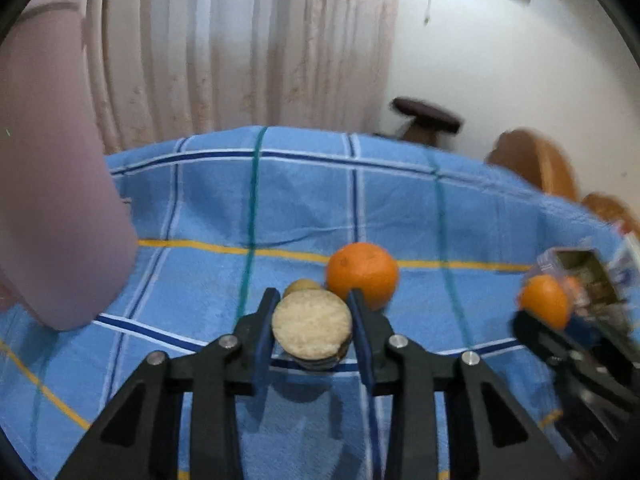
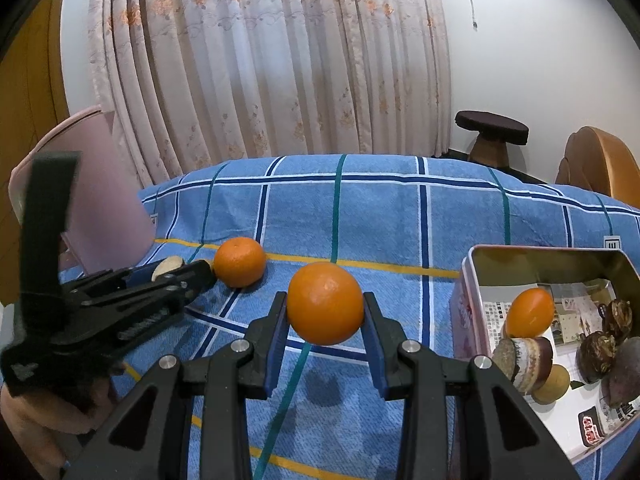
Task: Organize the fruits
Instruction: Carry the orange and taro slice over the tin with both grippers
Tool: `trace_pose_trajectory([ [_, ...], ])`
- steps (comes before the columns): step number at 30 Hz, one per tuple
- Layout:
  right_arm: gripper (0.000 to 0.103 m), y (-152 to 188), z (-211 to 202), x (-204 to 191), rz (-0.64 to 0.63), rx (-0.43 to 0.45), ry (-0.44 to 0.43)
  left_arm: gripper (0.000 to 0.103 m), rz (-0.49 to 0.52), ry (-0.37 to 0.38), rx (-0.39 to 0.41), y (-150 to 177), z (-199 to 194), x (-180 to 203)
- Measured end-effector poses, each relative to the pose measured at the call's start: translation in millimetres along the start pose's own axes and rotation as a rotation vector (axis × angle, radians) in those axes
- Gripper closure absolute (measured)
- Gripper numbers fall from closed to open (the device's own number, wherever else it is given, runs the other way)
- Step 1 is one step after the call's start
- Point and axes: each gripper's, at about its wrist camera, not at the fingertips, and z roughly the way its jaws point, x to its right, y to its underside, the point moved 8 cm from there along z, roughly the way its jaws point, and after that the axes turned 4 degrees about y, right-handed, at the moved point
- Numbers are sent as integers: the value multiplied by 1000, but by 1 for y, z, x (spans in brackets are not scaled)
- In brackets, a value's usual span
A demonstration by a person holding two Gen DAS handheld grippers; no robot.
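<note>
My left gripper (image 1: 313, 294) has its blue pads against both sides of a halved fruit (image 1: 312, 326) with pale flesh and dark skin, low over the blue checked cloth (image 1: 304, 200). Behind the halved fruit lies a small tan fruit (image 1: 302, 286), and an orange (image 1: 362, 274) sits just to its right. My right gripper (image 2: 325, 298) is shut on a second orange (image 2: 325, 312), held above the cloth with its shadow beneath. From the right wrist, the left gripper (image 2: 180, 270) shows at the left with the pale fruit (image 2: 167, 266), next to the loose orange (image 2: 240, 262).
An open metal tin (image 2: 476, 280) stands at the right with an orange (image 2: 530, 310), a cut fruit half (image 2: 524, 360) and several dark fruits (image 2: 600, 352) inside. A pink chair back (image 2: 100, 200) rises at the left; a stool (image 2: 492, 128) and a brown chair (image 2: 600, 164) stand beyond.
</note>
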Motion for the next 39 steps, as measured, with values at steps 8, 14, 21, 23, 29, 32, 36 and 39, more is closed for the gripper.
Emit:
trace_pose_trajectory([
  [8, 66, -1, 1, 0, 7, -3, -18, 66, 30, 8, 2, -3, -17, -24],
  [14, 66, -1, 2, 3, 28, -13, -33, 66, 44, 68, 34, -11, -30, -23],
  [21, 66, 0, 2, 3, 34, -13, -33, 66, 37, 114, 64, -14, -35, -15],
  [23, 66, 0, 2, 3, 35, -10, -31, 66, 40, 129, 92, -15, -41, -8],
  [29, 66, -1, -1, 6, 47, 7, -19, 66, 130, 44, 133, -16, -43, 27],
  [32, 66, -2, -6, 8, 48, 26, -5, 66, 159, -36, 138, -13, -40, 39],
  [36, 66, -1, -14, 9, 29, 48, 8, 66, 149, -65, 136, -6, -37, 43],
  [39, 66, 3, -22, 8, 6, 58, 11, 66, 165, -91, 132, -1, -36, 49],
])
